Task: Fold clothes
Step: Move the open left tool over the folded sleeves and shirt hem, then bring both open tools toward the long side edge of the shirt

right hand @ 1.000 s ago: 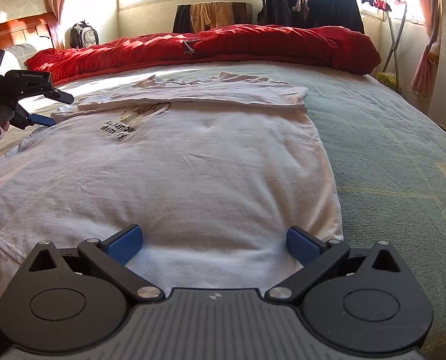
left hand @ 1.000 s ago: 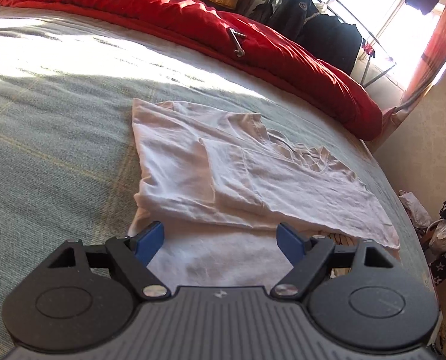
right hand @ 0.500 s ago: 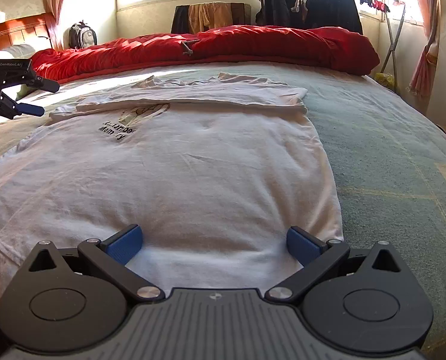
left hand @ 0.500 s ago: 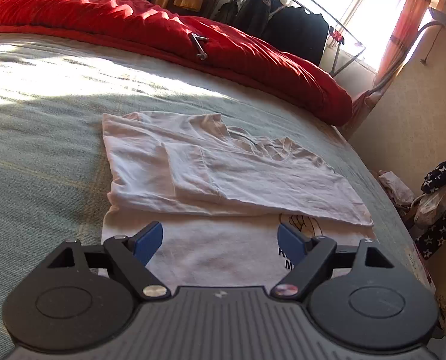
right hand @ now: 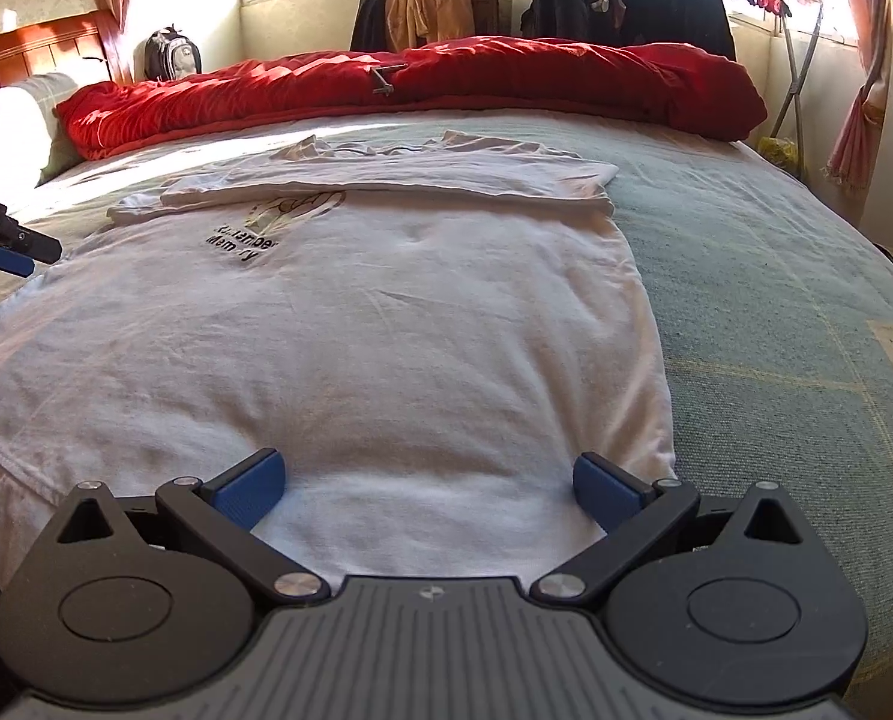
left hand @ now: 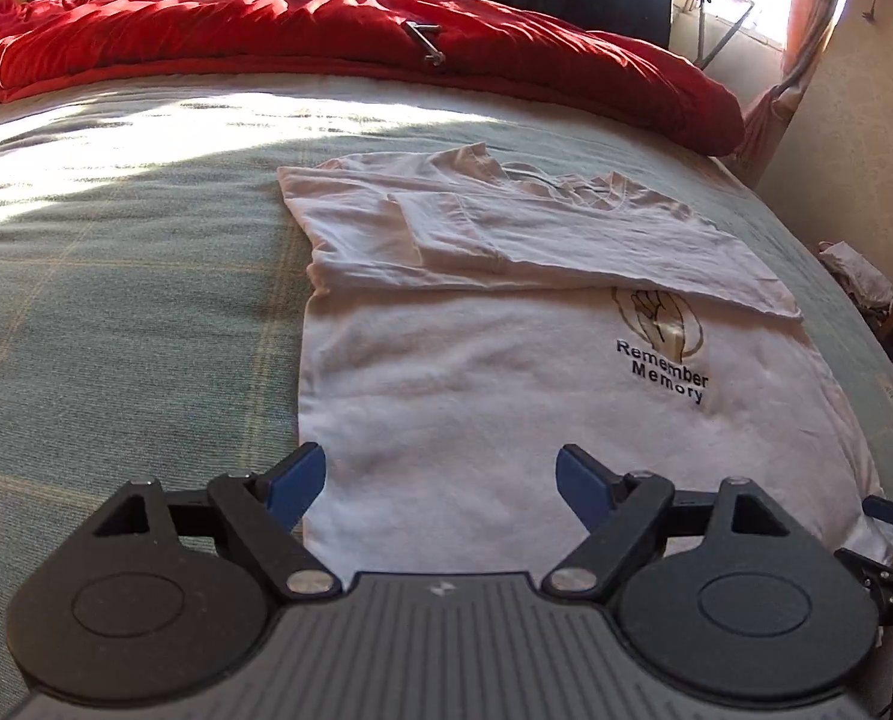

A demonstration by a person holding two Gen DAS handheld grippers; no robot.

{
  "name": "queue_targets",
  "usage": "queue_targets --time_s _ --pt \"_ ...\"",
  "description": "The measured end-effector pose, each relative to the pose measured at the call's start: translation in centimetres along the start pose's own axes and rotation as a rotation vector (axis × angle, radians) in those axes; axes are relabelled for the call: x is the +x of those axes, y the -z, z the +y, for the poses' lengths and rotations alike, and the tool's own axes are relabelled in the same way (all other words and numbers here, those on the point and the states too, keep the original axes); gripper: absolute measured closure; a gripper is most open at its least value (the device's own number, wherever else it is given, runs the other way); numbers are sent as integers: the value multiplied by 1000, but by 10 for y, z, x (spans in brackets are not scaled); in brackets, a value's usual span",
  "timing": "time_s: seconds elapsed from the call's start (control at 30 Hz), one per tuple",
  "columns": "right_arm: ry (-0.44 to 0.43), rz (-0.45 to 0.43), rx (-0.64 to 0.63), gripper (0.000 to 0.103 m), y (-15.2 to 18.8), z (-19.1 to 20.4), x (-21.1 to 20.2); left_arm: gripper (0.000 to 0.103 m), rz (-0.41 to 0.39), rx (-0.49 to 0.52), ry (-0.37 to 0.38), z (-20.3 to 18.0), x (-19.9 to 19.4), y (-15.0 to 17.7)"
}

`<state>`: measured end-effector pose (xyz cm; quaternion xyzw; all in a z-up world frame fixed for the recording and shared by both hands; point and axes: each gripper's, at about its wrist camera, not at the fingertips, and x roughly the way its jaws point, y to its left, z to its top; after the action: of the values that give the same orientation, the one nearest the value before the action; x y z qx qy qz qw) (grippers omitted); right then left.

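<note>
- White T-shirt [left hand: 506, 420] spread flat on green-grey bedcover [left hand: 116, 300], upper part folded back over itself so that both sleeves lie across chest.
- Printed emblem with words "Remember Memory" [left hand: 665, 360] showing just below folded edge, at about 2 o'clock from left gripper [left hand: 440, 480] in left wrist view.
- Left gripper held above shirt's near left edge, jaws spread wide, nothing between blue pads [left hand: 293, 483], no cloth touched.
- Right gripper [right hand: 428, 489] poised over shirt's lower hem area, jaws likewise wide apart and empty, white cloth visible in gap below.
- In right wrist view, shirt [right hand: 356, 330] filling middle ground, folded band at 12 o'clock, print [right hand: 248, 240] at 11 o'clock.
- Left gripper's tip [right hand: 8, 246] seen at 9 o'clock in right wrist view, just beside shirt's edge; whether touching, cannot tell.
- Red quilt [right hand: 446, 84] bunched along far side of bed at 12 o'clock, well apart from shirt.
- Dark jackets on rack [right hand: 656, 6] behind quilt at 1 o'clock; backpack [right hand: 173, 57] at 11 o'clock by wooden headboard [right hand: 50, 51].
</note>
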<state>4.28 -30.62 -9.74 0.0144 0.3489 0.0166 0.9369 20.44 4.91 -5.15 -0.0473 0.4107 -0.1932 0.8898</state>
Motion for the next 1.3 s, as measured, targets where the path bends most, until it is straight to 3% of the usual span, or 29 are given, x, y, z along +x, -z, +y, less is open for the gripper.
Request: queue_targets --time_s 0.07,0.2,0.3,0.4,0.53,0.67,0.77,0.9,1.03,1.3 --pt "9 4 2 0 0 1 0 18 -19 37 52 -14 -9 8" --pt "16 31 7 0 -4 2 -2 17 5 93 60 -30 -11 30" --pt "15 49 1 0 -4 0 -7 17 46 67 8 -23 -7 51" --pt "18 67 6 0 -4 -3 -13 15 -4 89 -15 -21 -23 76" --pt "15 61 7 0 -10 -5 -22 14 -7 145 -83 -35 -44 97" --pt "-53 34 0 0 -17 3 -25 14 -41 182 -61 -49 -59 97" --pt "-112 79 42 0 -16 7 -16 14 -43 183 -40 -56 -53 94" --pt "-103 106 93 0 -1 -6 -22 13 -1 183 -80 -60 -39 104" --pt "-112 99 140 0 10 -29 -41 10 -29 193 -98 -60 -46 118" --pt "-182 66 175 0 -5 -22 -47 10 -64 232 -88 -76 -54 109"
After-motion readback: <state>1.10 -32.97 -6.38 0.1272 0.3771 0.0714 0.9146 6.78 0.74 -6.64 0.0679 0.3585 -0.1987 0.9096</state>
